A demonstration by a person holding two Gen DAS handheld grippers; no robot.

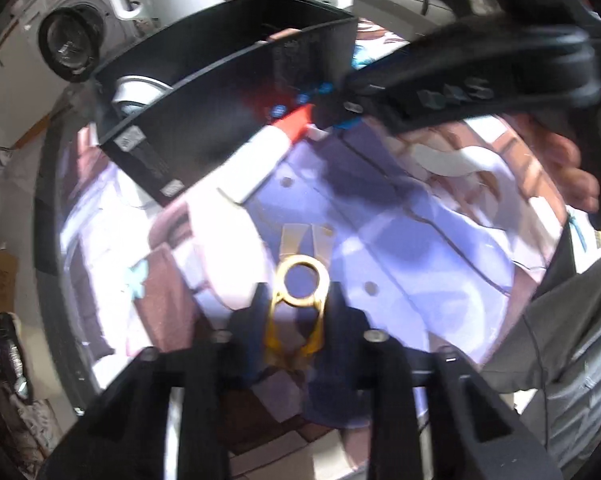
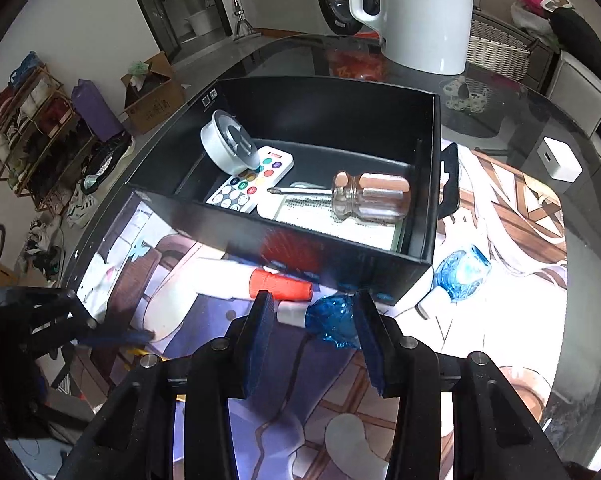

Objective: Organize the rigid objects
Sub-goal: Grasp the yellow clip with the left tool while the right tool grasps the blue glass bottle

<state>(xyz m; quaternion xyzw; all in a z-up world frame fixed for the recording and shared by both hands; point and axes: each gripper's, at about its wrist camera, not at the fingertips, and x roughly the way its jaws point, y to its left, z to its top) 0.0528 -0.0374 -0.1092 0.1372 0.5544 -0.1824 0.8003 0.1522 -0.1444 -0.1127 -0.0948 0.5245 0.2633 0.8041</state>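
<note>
Black box [image 2: 300, 240] sits on the desk's printed mat [image 2: 500, 320], holding a screwdriver [image 2: 370, 196], remote [image 2: 252, 180] and grey disc [image 2: 228, 146]. Right tool [image 2: 310, 316]: jaws wide around a blue-wrapped piece [image 2: 332, 320]. Left tool [image 1: 298, 304] grips a gold ring-shaped piece [image 1: 298, 308].
</note>
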